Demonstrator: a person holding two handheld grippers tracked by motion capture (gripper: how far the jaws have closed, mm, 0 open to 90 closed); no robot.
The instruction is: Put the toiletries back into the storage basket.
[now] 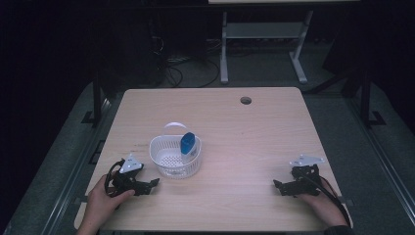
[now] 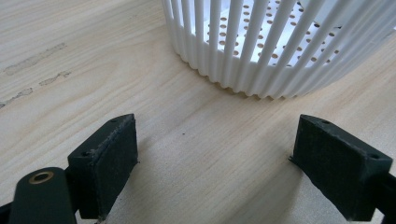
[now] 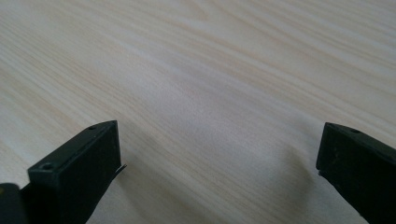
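A white slatted basket with a handle stands left of the table's middle. A blue and white object leans upright inside it against the right wall. My left gripper rests on the table just left of the basket, held by a hand, open with nothing between its jaws. In the left gripper view the basket's wall rises close ahead of the open gripper. My right gripper rests near the front right of the table, open over bare wood.
The light wooden table has a round cable hole near its far edge. Beyond it are a dark floor, cables and the white legs of another table. Bare tabletop lies between the two grippers.
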